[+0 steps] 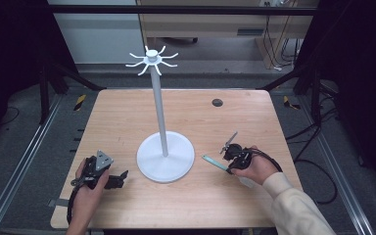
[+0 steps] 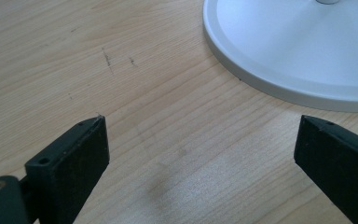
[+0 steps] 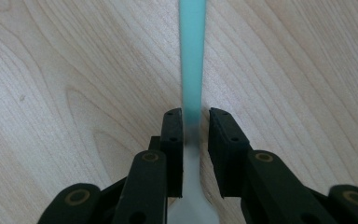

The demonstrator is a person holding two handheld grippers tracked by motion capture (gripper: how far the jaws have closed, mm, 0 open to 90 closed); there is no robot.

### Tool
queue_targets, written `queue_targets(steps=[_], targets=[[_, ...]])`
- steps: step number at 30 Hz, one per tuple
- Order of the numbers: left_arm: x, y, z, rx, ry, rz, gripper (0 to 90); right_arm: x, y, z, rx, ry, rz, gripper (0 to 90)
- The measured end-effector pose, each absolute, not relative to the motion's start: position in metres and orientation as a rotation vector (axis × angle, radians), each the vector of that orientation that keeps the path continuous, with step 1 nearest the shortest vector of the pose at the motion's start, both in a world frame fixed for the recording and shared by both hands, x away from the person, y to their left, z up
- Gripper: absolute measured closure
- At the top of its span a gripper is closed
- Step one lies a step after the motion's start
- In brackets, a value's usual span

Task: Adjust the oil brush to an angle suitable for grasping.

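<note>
A white stand with a round base [image 1: 165,157] [image 2: 303,51], a tall pole [image 1: 158,105] and a ring of hooks [image 1: 152,59] on top rises from the middle of the wooden table [image 1: 122,112]. Left of the base, my left gripper [image 1: 121,177] [image 2: 200,154] hovers low over bare wood, jaws wide open with nothing between them. To the right of the base, a flat teal strip with a white end [image 1: 214,162] [image 3: 192,56] lies on the table. My right gripper [image 1: 230,161] [image 3: 196,116] is shut on the strip, which runs straight out ahead of the jaws.
A small dark round hole [image 1: 217,102] sits near the table's far right edge. Metal rails [image 1: 27,156] run along the floor on both sides, and cables [image 1: 318,166] lie at the right. Bare wood spreads in front of and behind the stand.
</note>
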State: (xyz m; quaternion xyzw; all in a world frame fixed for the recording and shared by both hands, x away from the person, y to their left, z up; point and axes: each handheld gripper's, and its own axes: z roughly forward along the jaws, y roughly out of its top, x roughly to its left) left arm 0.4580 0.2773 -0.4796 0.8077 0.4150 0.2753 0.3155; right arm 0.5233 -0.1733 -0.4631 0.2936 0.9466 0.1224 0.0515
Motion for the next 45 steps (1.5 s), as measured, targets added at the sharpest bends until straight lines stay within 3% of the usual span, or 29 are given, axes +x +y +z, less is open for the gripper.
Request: queue_targets(steps=[27, 45], targets=[[0.458, 0.276, -0.48, 2.138, 1.087, 0.725, 2.8, 0.526, -0.171, -0.465, 0.852, 2.913, 0.327, 82.5], [0.457, 0.278, -0.479, 2.118, 1.096, 0.718, 2.8, 0.529, -0.166, -0.391, 0.874, 2.609, 0.811, 82.6]])
